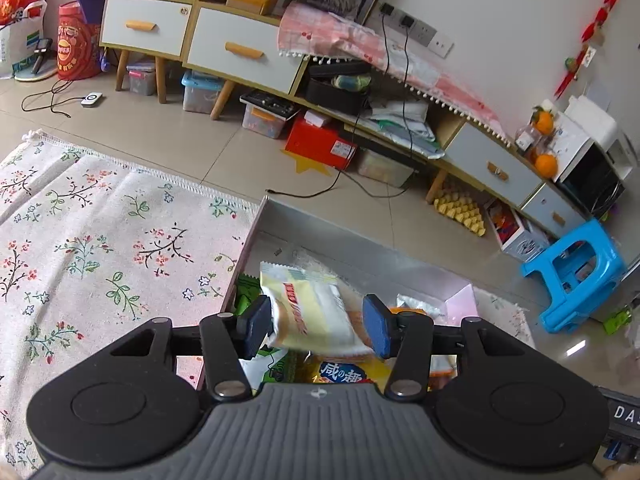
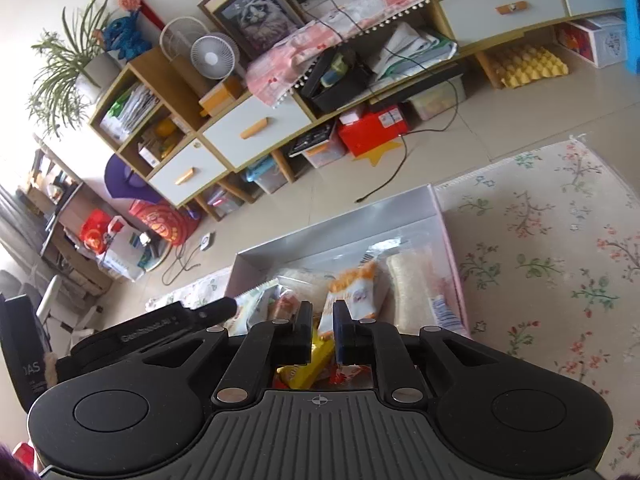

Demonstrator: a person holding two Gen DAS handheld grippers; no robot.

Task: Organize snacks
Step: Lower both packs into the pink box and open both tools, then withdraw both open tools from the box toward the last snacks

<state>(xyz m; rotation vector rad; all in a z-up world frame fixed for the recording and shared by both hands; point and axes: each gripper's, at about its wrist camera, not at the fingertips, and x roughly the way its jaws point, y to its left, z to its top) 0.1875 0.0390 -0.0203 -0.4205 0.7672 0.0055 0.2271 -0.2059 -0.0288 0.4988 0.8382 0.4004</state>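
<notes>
Above box (image 1: 352,248), left tongs (image 1: 316,326) gripping packet (image 1: 310,312)

bright daylight | soft shadows | fisheye-bent edges | dark corner vignette

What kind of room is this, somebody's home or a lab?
Most likely a home living room. A low TV-style cabinet with drawers runs along the wall, a framed cat picture leans above it, and a floral rug covers the tiled floor beside an open box of snacks.
</notes>
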